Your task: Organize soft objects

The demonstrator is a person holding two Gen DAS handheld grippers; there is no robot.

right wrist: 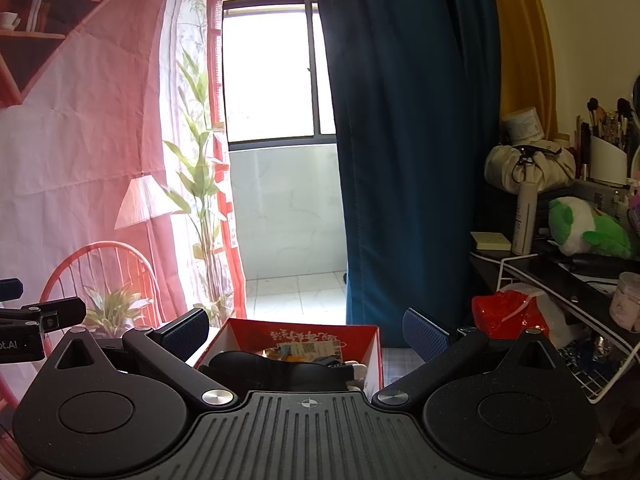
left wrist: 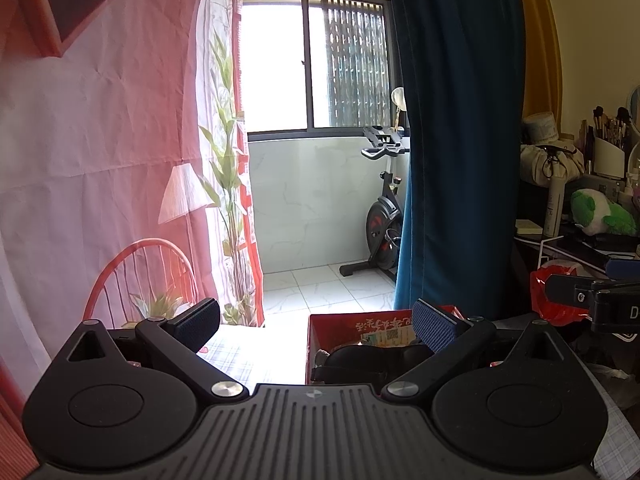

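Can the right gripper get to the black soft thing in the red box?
Probably yes. The right gripper is open and empty, and the red cardboard box with the black soft item sits open-topped just below and between its fingers, with nothing covering it.

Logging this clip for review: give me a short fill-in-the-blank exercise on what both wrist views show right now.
1. The box in front of both hand-held grippers is coloured ____.
2. The right hand-held gripper has its jaws ____.
3. The plush toy on the dark desk is white and ____.
4. The exercise bike stands partly behind the ____ curtain.

Missing words: red; open; green; blue
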